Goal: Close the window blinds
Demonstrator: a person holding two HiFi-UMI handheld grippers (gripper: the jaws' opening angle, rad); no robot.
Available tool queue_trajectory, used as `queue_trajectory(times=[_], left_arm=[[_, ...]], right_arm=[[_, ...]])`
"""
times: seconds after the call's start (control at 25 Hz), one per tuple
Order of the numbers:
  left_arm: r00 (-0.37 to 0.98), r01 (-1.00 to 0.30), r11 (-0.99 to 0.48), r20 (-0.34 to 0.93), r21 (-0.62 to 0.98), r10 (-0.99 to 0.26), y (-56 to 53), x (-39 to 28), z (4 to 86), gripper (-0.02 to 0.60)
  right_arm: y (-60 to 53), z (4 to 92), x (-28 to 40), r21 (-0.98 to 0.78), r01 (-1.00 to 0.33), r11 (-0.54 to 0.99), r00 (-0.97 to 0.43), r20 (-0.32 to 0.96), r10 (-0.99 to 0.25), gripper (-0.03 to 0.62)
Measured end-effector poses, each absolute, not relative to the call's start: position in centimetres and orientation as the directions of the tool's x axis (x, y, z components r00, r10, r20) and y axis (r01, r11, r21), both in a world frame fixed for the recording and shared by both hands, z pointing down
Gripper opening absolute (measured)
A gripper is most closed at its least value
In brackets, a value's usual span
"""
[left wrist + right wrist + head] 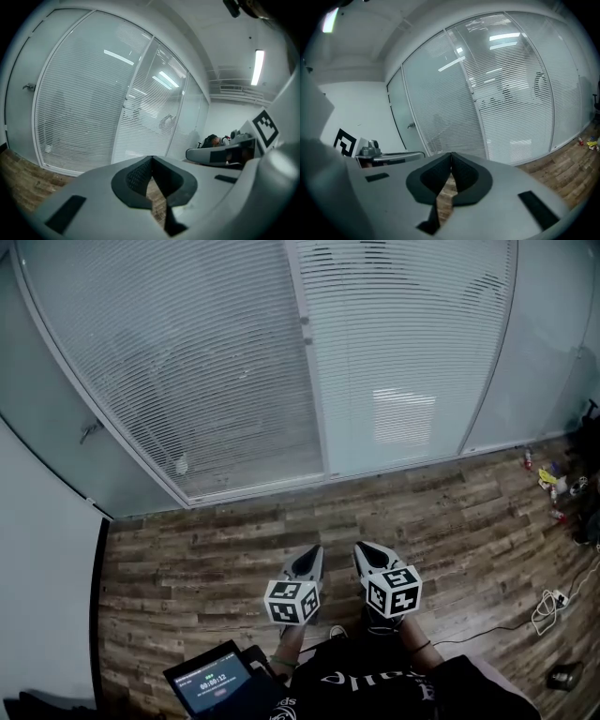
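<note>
Even, cool indoor light fills the room. A ceiling strip lamp [258, 68] glows bright in the left gripper view, and lamp reflections streak glare across the blinds [84, 108]. Both gripper views bulge heavily and go black at the corners; the head view is clear, bowing straight lines.

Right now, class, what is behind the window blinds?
Behind the left blinds only dim dark shapes show; behind the right blinds, one bright patch. The blinds cover the rest, so what those are cannot be told.
</note>
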State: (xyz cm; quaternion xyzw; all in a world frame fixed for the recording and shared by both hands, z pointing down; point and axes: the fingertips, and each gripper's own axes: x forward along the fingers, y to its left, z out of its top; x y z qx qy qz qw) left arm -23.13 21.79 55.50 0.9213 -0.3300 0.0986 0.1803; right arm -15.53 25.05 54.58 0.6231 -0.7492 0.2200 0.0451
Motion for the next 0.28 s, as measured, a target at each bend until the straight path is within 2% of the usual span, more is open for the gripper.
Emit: queue_trajectory(times=[0.28], left_arm=[[0.775, -0.628, -0.731, 0.309, 0.269, -0.552, 21.57, -22.56, 55.63, 0.005]], right_arm=[[24.13, 54.54, -15.39, -0.271, -0.955, 0.123, -0.216, 0.346, -0.913, 0.017]])
